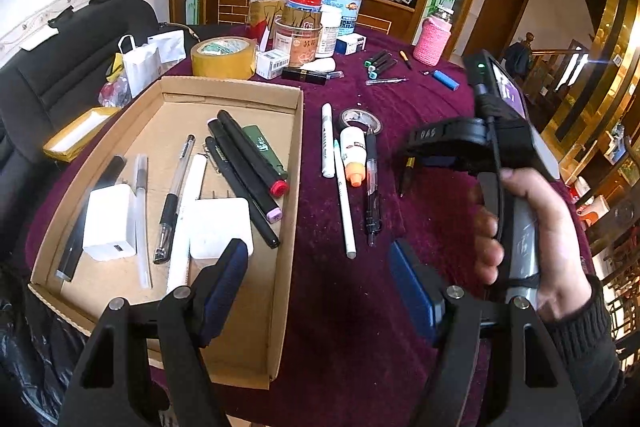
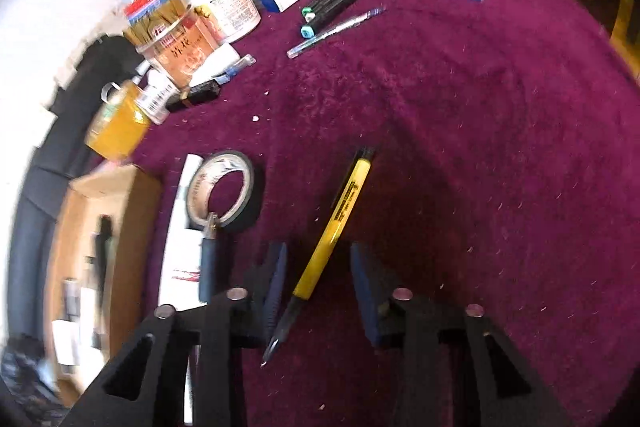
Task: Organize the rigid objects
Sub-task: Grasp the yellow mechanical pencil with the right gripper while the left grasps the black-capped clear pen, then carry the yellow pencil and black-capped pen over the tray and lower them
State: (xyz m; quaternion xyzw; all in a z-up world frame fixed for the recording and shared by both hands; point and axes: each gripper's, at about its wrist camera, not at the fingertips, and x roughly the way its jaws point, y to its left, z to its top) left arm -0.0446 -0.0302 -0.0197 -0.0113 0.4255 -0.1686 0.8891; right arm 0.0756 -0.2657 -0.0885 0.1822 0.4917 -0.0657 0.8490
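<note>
Step in hand: right gripper (image 2: 318, 291), jaws spread astride yellow plastic pen (image 2: 338, 223) on maroon counter (image 2: 480, 147); next, pinch it, carry to shallow cardboard tray (image 1: 294, 131); left gripper (image 1: 320, 279) spread, idle.

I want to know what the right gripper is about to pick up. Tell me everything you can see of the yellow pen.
The yellow pen is a slim plastic-looking stick with black print along its yellow barrel, a black grip section and a dark pointed tip toward the camera. It lies flat on the purple tablecloth, slanted, between the open fingers of the right gripper. Neither pad visibly touches it. The black tape roll lies apart on its left.
</note>
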